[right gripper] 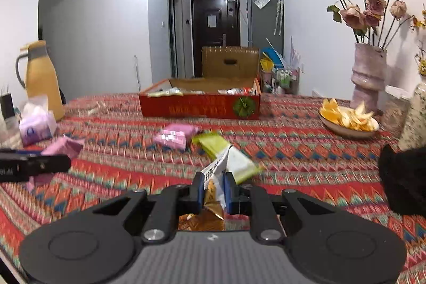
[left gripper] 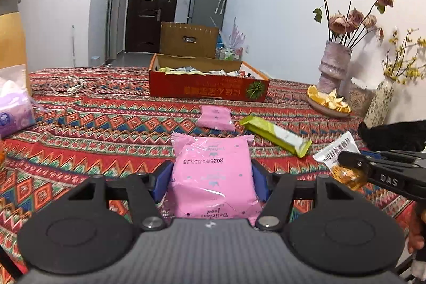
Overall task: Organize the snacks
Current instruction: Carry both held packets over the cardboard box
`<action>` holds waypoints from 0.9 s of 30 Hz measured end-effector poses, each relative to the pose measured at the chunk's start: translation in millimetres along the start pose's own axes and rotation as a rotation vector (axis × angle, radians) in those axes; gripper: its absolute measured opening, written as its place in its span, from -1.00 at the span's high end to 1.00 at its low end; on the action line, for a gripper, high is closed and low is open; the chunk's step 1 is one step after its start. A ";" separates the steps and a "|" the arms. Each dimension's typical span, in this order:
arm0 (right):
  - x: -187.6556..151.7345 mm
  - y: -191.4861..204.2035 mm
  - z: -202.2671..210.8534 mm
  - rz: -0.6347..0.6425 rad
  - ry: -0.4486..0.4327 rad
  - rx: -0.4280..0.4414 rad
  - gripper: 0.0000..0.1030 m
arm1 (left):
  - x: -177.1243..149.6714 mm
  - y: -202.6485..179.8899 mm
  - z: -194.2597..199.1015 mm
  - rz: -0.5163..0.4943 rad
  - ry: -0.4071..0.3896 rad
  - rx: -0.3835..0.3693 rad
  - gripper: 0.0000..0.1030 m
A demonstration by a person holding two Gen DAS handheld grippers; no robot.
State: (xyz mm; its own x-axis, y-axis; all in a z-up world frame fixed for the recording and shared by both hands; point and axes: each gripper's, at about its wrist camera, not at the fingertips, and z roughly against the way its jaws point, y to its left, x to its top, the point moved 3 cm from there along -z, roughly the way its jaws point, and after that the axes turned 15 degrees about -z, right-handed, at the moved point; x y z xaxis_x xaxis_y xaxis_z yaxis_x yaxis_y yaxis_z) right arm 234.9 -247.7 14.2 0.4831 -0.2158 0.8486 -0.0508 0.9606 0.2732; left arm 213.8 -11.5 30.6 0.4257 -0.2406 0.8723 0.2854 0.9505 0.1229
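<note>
Left wrist: left gripper (left gripper: 211,175) jaws clamp pink pack (left gripper: 210,177), date stamp visible.
Right wrist: right gripper (right gripper: 212,189) jaws pinch clear-and-white packet (right gripper: 213,177); jug (right gripper: 42,79) seen whole.

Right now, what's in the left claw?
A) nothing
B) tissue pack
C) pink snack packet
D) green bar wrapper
C: the left claw is closed on the pink snack packet, its blue pads pressing both sides; the green bar wrapper lies on the tablecloth and the tissue pack sits off to the left.
</note>
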 end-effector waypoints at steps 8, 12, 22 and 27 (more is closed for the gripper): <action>-9.3 0.9 16.8 -0.018 -0.004 0.025 0.70 | 1.4 -4.5 12.6 -0.008 -0.020 0.005 -0.21; -4.9 -0.7 12.9 -0.022 -0.011 0.024 0.71 | 6.6 -2.1 8.8 -0.011 -0.025 0.008 -0.21; 45.2 5.1 -28.8 0.037 -0.042 0.056 0.70 | 66.7 26.5 -42.7 -0.035 -0.073 -0.004 -0.21; 92.1 13.0 -76.3 0.050 -0.055 0.122 0.70 | 119.6 55.0 -102.7 -0.011 -0.079 -0.010 -0.21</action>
State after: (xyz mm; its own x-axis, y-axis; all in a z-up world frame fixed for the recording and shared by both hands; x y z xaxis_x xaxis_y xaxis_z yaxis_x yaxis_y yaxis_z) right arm 345.4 -241.7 61.3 0.4293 -0.1806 0.8849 -0.1815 0.9426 0.2804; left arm 368.5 -8.1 93.1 0.3532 -0.2344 0.9057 0.2981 0.9459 0.1285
